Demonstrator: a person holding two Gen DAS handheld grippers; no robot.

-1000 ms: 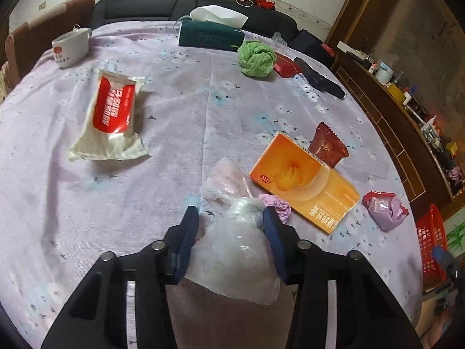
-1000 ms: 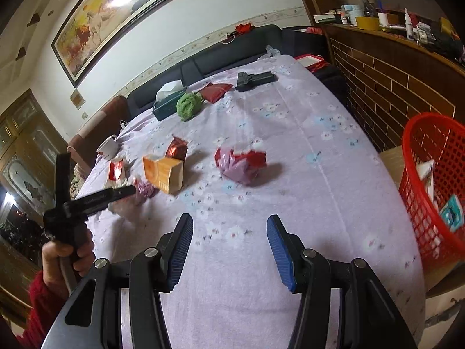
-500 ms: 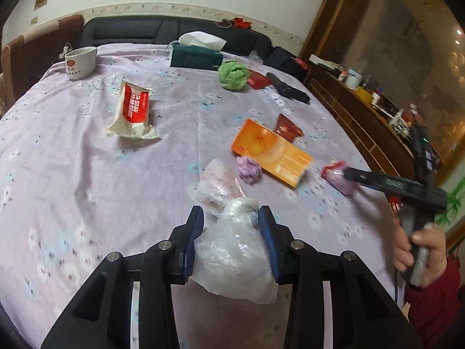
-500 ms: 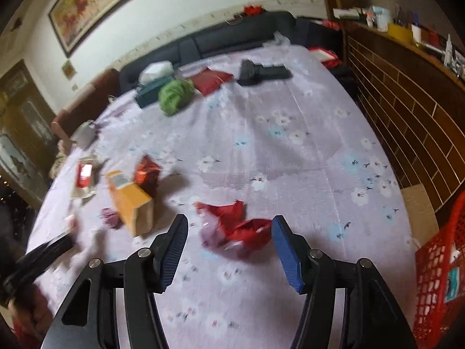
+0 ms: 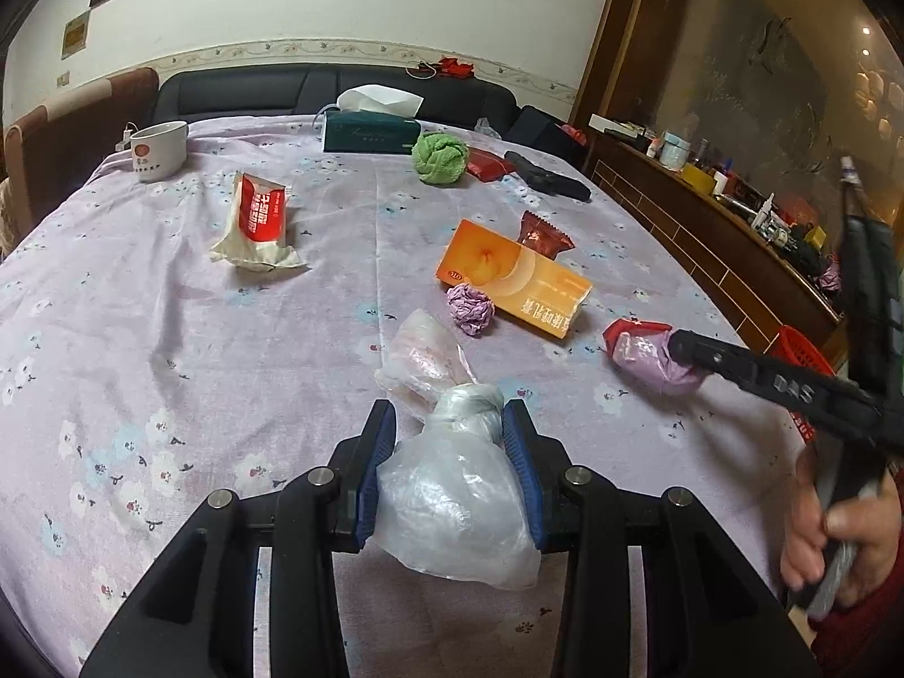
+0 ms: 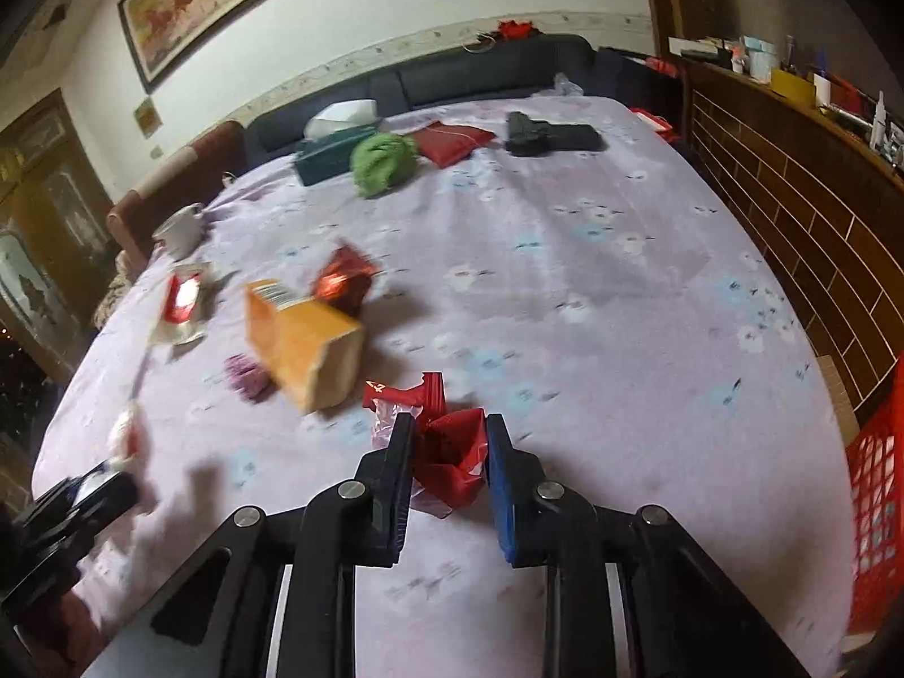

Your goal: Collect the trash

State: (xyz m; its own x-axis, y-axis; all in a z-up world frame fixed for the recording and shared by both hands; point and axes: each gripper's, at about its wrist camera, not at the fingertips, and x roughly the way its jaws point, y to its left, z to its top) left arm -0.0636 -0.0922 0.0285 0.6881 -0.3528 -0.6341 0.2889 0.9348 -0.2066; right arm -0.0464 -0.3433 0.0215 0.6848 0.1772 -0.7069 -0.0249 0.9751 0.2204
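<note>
Two tools pinching: left tool [image 5: 449, 429] on crinkly clear plastic bag [image 5: 452, 503]; right tool [image 6: 446, 440] on glossy red wrapper [image 6: 449, 452].

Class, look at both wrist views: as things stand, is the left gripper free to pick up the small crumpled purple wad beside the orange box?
Probably not yet. The left gripper is already shut on a clear plastic bag, so its jaws are full. The purple wad itself lies uncovered beside the orange box.

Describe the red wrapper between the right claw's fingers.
The red wrapper is crumpled glossy foil with a clear, pale lilac plastic part. It lies on the flowered purple tablecloth near the orange box, apart from it. The right claw straddles it, fingers close against both sides; the left view shows it at the fingertips.
</note>
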